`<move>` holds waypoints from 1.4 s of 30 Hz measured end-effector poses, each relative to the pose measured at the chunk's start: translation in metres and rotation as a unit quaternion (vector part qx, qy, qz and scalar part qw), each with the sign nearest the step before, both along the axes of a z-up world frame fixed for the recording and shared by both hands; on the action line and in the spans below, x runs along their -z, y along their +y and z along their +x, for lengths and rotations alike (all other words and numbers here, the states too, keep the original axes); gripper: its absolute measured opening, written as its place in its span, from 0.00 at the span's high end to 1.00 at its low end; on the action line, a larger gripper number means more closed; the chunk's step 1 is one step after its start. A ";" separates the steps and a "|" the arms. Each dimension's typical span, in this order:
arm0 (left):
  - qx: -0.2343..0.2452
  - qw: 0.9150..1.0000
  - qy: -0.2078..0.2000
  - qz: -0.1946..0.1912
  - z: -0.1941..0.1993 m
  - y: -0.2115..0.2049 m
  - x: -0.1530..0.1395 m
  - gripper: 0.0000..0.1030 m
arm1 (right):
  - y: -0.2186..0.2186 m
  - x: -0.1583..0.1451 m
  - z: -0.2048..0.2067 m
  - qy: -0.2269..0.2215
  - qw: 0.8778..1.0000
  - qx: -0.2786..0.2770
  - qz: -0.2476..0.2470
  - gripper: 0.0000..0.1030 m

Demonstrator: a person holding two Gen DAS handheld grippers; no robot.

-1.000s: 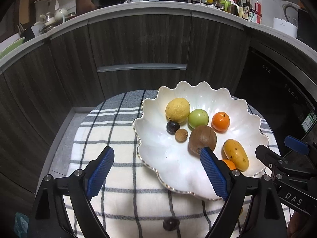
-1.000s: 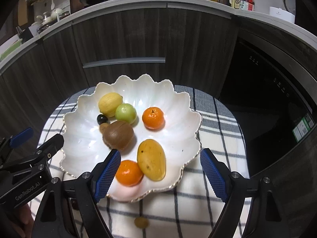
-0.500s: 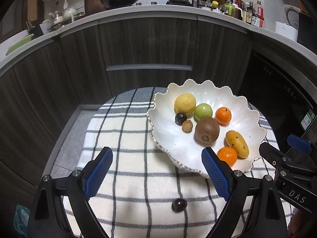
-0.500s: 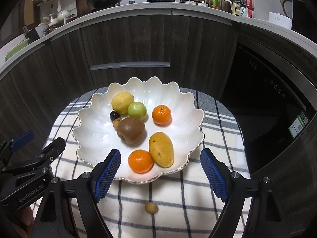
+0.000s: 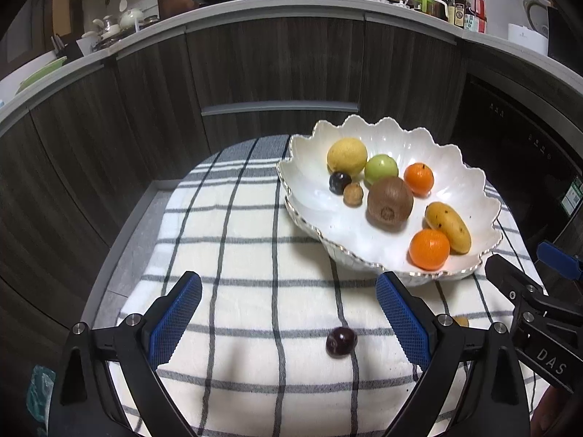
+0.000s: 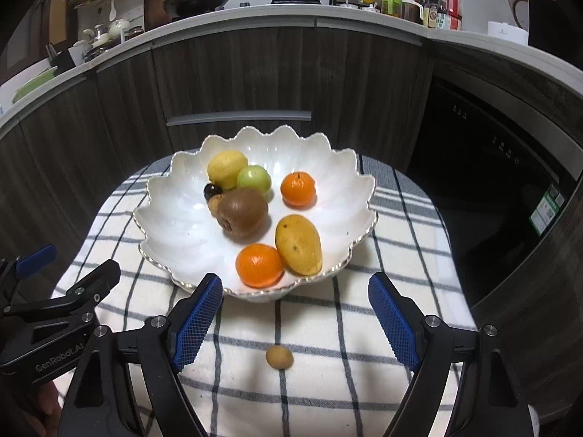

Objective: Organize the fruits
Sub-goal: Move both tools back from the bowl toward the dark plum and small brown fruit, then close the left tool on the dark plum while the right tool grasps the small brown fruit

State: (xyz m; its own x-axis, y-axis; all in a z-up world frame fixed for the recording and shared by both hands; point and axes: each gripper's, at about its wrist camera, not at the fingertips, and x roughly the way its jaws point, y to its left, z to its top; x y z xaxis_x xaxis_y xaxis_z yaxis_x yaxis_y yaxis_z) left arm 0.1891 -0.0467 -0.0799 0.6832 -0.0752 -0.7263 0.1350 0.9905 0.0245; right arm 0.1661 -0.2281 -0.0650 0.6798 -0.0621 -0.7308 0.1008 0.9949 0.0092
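- Left gripper (image 5: 288,313): fingers just been spreading, now wide and empty — a dark plum (image 5: 341,341) lies on the checked cloth (image 5: 237,240) between them.
- Right gripper (image 6: 295,313): fingers wide, empty; small brown fruit (image 6: 279,357) between.
- White bowl (image 6: 175,233) beyond holds the other fruit.

Checked cloth (image 5: 237,255) left of the scalloped bowl (image 5: 302,178) lies open.

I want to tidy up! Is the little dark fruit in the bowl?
One dark fruit is out, on the checked cloth; another is in the bowl.
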 end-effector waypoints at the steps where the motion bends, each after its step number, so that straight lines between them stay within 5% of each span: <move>1: -0.001 1.000 0.002 0.000 -0.001 0.000 0.003 0.05 | 0.000 0.003 -0.001 0.001 1.000 0.001 0.002 0.19; 21: 0.026 1.000 0.011 0.009 -0.017 -0.014 0.044 0.06 | -0.003 0.043 -0.019 0.008 1.000 -0.004 -0.008 0.19; 31: 0.043 0.998 0.028 0.022 -0.011 -0.024 0.064 0.38 | -0.006 0.050 -0.020 0.013 1.000 0.001 -0.015 0.19; 42: 0.045 0.997 0.055 0.016 -0.005 -0.027 0.083 0.54 | -0.006 0.064 -0.014 0.034 0.999 -0.005 -0.002 0.19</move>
State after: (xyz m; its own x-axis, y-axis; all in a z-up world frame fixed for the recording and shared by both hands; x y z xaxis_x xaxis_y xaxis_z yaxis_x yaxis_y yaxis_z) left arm 0.1839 -0.0740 -0.1625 0.5911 -0.1079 -0.7994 0.2269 0.9732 0.0364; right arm 0.1525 -0.2339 -0.1292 0.6291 -0.0582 -0.7752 0.0909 0.9959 -0.0010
